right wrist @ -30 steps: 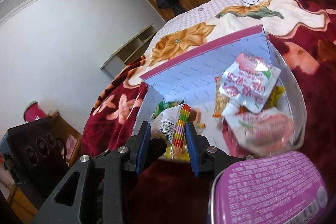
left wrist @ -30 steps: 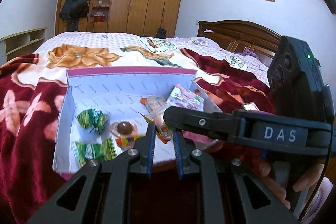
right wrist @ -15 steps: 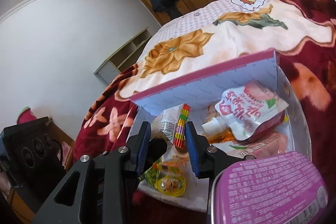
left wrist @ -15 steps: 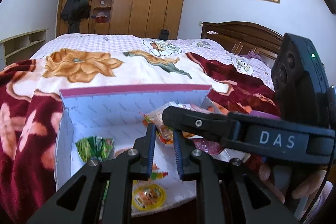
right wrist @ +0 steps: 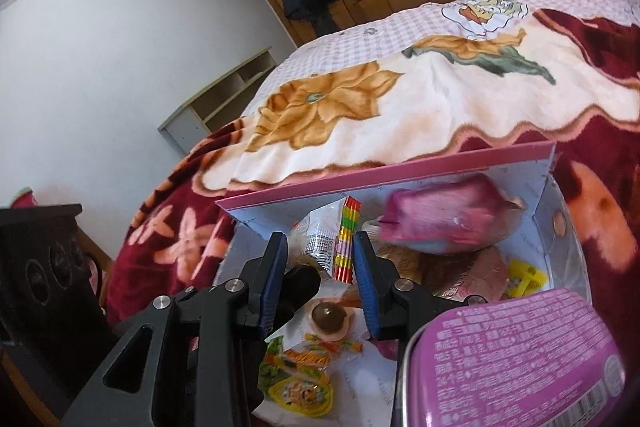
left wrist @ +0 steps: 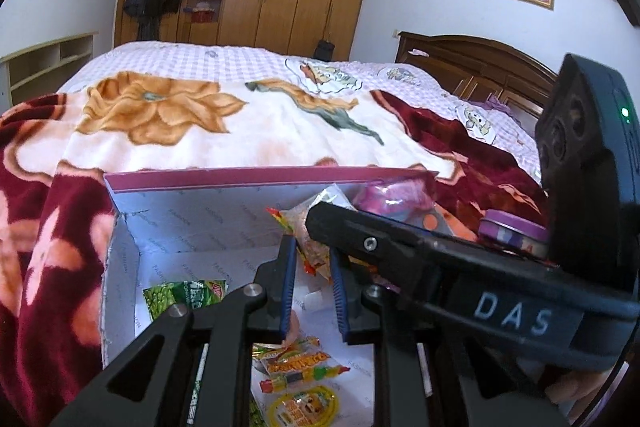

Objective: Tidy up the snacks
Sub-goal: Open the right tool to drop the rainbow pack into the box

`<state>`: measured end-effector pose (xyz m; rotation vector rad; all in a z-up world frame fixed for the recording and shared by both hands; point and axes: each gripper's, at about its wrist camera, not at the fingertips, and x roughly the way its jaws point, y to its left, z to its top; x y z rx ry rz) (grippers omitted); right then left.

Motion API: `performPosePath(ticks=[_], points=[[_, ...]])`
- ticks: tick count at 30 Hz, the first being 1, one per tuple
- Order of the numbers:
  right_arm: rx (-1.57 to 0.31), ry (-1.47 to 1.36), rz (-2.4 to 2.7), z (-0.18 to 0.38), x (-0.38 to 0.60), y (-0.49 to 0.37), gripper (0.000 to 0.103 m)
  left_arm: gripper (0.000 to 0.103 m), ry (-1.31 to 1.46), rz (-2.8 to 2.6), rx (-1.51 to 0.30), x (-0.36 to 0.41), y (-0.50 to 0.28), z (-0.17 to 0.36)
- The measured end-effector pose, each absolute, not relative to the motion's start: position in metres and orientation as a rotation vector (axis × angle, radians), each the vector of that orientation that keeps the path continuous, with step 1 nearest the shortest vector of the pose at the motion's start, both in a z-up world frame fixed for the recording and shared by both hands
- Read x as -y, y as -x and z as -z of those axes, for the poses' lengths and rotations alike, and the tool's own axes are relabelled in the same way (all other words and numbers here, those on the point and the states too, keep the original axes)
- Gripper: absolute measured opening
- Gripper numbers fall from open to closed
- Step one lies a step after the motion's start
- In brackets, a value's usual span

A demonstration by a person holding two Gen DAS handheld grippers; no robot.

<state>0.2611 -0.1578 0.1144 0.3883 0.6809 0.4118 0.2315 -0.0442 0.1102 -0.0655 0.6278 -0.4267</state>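
Entry, left to right.
- Left claw (left wrist: 312,247): narrow, nipping the packet (right wrist: 344,239); I read this as a shared grip.
- Right claw (right wrist: 319,239): narrow, clamped on the same packet, held upright between its pads.
- Box (left wrist: 256,175): beneath and ahead of both claws.
- Change over the last second: both claws carried the packet further over the box, so it looks ready to drop in.
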Motion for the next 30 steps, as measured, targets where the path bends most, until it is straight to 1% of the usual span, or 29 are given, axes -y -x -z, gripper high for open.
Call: performPosePath(ticks=[9, 12, 15, 17, 18, 19, 20, 22, 23, 30], points=[[-0.678, -0.340, -0.375, -0.113, 0.151, -0.264, 0.034, 0.019, 0.074, 0.388, -0.667, 0.043, -0.243, -0.101], [-0.679, -0.342, -0.377, -0.114, 0.151, -0.264, 0.039, 0.024, 0.071, 0.376, -0.675, 0.042, -0.243, -0.100], [-0.681, -0.344, -0.383, -0.114, 0.151, -0.264, 0.043, 0.031, 0.067, 0.372, -0.679, 0.043, -0.243, -0.100], [-0.683, -0.344, -0.384, -0.113, 0.152, -0.263, 0.046, 0.043, 0.060, 0.366, -0.676, 0.043, -0.243, -0.100], [-0.683, -0.344, -0.383, -0.113, 0.152, -0.263, 0.049, 0.047, 0.055, 0.363, -0.673, 0.044, -0.242, -0.101], [-0.683, -0.348, -0.382, -0.113, 0.153, -0.263, 0.052, 0.052, 0.048, 0.358, -0.669, 0.044, -0.242, -0.101], [-0.683, -0.351, -0.381, -0.113, 0.153, -0.263, 0.053, 0.055, 0.045, 0.356, -0.667, 0.044, -0.241, -0.102], [-0.689, -0.364, -0.375, -0.112, 0.155, -0.262, 0.058, 0.057, 0.039, 0.350, -0.664, 0.043, -0.240, -0.102], [-0.691, -0.369, -0.373, -0.112, 0.157, -0.262, 0.059, 0.058, 0.038, 0.348, -0.663, 0.043, -0.239, -0.102], [-0.705, -0.410, -0.371, -0.108, 0.168, -0.258, 0.060, 0.060, 0.038, 0.327, -0.663, 0.040, -0.235, -0.105]])
